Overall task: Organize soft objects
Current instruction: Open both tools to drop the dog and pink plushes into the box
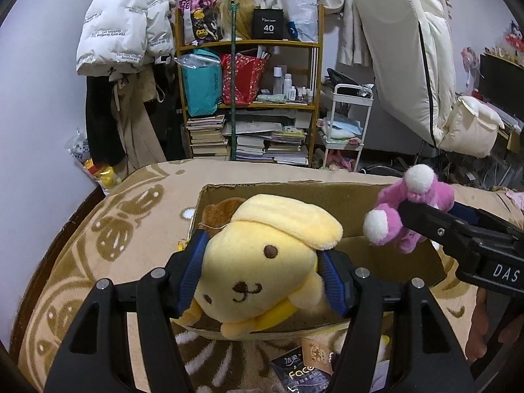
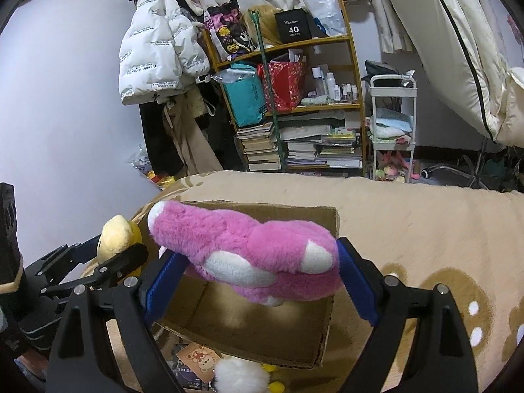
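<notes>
A yellow dog plush [image 1: 262, 262] with a brown cap sits between the blue pads of my left gripper [image 1: 262, 252], which presses on both sides of its head. It hangs over the near part of an open cardboard box [image 1: 353, 209]. A pink and white plush [image 2: 249, 249] is gripped crosswise in my right gripper [image 2: 258, 252] above the same box [image 2: 249, 327]. In the left wrist view the pink plush [image 1: 416, 196] and right gripper [image 1: 416, 213] are at the right, over the box's right side. The right wrist view has the yellow plush [image 2: 118, 235] and left gripper [image 2: 124, 255] at the left.
The box lies on a beige blanket [image 1: 131, 229] with brown patterns. A dark packet [image 1: 301, 373], a card tag [image 2: 199, 360] and a white pompom [image 2: 239, 376] lie at the box's near side. Behind stand a cluttered bookshelf [image 1: 249, 104], a white cart [image 1: 347, 121] and a leaning mattress [image 1: 406, 49].
</notes>
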Demonstrator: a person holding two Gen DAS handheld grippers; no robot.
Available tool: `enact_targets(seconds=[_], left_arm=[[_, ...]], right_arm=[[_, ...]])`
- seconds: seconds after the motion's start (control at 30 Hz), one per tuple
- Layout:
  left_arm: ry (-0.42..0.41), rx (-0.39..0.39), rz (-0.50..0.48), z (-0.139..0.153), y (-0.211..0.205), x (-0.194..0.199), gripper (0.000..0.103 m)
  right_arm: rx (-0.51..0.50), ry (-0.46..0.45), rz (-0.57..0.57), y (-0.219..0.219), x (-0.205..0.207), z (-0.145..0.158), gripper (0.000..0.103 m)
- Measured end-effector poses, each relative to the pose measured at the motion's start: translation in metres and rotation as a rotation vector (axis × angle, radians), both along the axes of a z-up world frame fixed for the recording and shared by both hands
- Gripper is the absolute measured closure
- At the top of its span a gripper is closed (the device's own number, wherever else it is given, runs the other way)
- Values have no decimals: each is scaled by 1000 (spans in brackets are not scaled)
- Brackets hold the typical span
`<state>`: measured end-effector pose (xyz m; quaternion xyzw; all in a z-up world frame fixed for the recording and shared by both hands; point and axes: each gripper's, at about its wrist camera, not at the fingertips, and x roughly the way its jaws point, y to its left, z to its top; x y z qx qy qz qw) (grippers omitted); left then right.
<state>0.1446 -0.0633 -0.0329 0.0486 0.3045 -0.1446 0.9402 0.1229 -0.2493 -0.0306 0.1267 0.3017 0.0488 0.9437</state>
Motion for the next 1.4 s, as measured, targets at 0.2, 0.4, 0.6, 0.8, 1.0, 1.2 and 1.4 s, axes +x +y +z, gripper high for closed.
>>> enact_targets(seconds=[0.2, 0.4, 0.6, 0.8, 1.0, 1.2, 1.4], left_arm=[[-1, 6, 4, 0, -2, 0, 36], [8, -8, 6, -1, -1, 0, 23], [10, -2, 22, 0, 2, 2, 15], [1, 13, 58, 5, 9, 1, 8], [-6, 37, 81, 12, 16, -12, 7], [24, 39, 98, 25, 25, -31, 7], [-2, 96, 117, 40, 29, -52, 6]], right_arm=[[36, 14, 9, 1, 3, -5, 9], [62, 24, 9, 1, 3, -6, 8], [66, 23, 14, -1, 4, -6, 8], [45, 1, 18, 0, 0, 0, 0], [16, -15, 1, 2, -11, 11, 0], [-5, -12, -23, 0, -33, 22, 0], [-69, -9, -11, 4, -54, 40, 0]])
